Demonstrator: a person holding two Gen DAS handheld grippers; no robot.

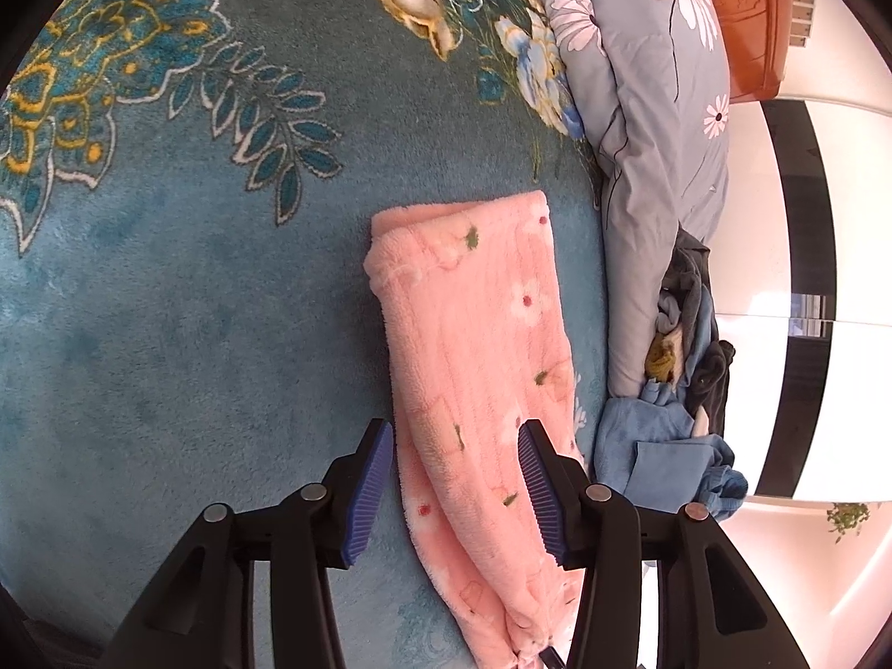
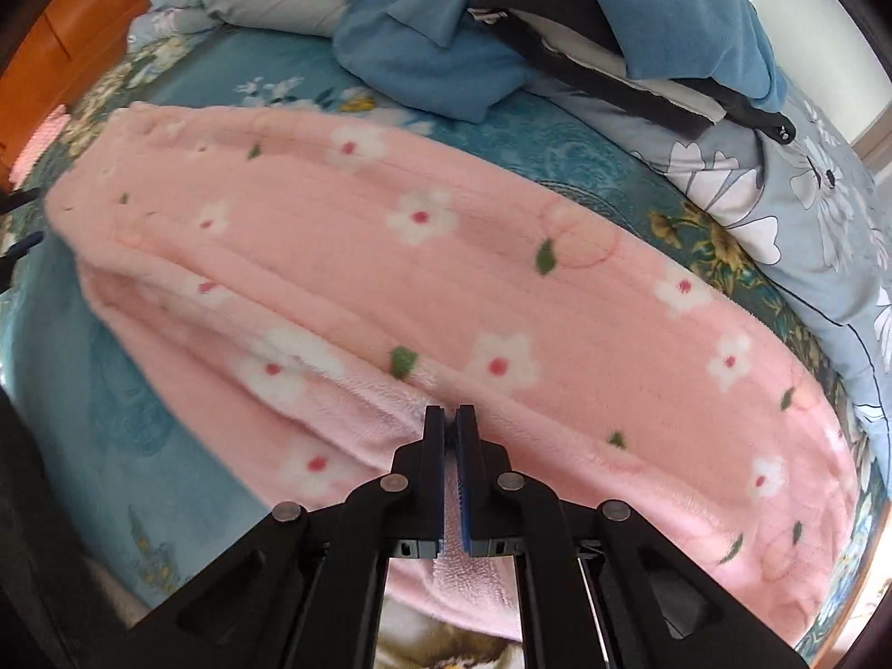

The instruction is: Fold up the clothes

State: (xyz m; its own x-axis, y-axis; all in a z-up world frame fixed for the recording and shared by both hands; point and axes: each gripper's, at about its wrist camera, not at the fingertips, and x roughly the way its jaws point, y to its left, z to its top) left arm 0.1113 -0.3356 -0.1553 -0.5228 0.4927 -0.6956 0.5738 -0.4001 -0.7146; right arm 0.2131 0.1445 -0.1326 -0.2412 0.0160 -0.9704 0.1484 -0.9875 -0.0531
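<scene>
Left wrist view: the left tongs (image 1: 454, 493) are standing wide apart just above the teal floral bedspread (image 1: 184, 306), with the near end of the pink fleece garment (image 1: 474, 334) lying between the blue ribbed pads (image 1: 368, 493); neither pad is gripping it. The garment, printed with small flowers, is lying folded into a long strip on the bed. A grey floral quilt (image 1: 658, 128) is bunching beside it, and a pile of blue and dark clothes (image 1: 680, 418) is resting at the quilt's lower end.

Right wrist view: the right tongs (image 2: 451, 418) are pressing together, clamping a fold along the near edge of the pink fleece garment (image 2: 502, 290). Blue and dark clothes (image 2: 557, 22) are lying heaped beyond it.
</scene>
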